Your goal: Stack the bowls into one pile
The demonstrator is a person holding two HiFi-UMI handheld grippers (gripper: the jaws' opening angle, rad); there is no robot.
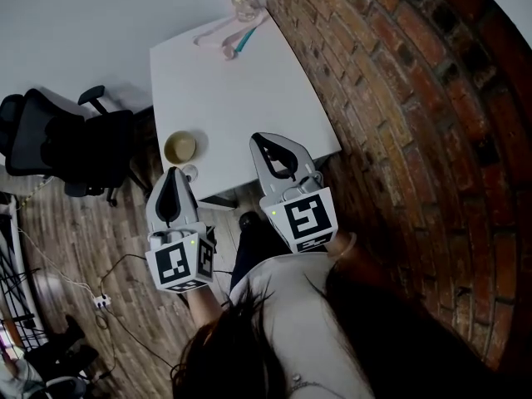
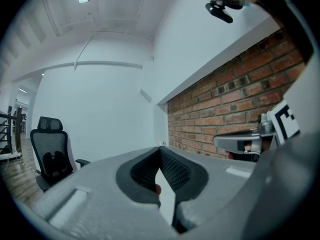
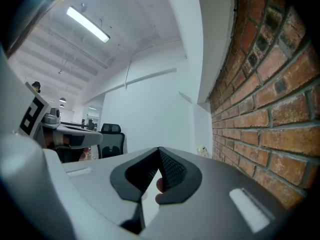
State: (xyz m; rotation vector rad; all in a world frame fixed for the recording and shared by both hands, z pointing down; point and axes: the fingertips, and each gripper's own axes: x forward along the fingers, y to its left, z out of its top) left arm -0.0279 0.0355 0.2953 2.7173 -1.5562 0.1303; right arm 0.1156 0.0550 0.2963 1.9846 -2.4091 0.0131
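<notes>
An olive-yellow bowl (image 1: 179, 147) sits near the front left corner of the white table (image 1: 233, 98). A small pale round thing (image 1: 189, 172) lies just in front of it at the table's edge; I cannot tell what it is. My left gripper (image 1: 172, 174) is held below that corner, jaws shut and empty, pointing towards the bowl. My right gripper (image 1: 261, 140) hovers over the table's front edge, also shut with nothing in it. In both gripper views the jaws (image 2: 160, 149) (image 3: 159, 149) point up at walls and ceiling, and no bowl shows.
A brick wall (image 1: 399, 98) runs along the table's right side. A glass jar (image 1: 243, 3) and pink and teal utensils (image 1: 229, 36) lie at the far end. A black office chair (image 1: 66, 144) stands to the left, and cables (image 1: 100, 293) trail on the wooden floor.
</notes>
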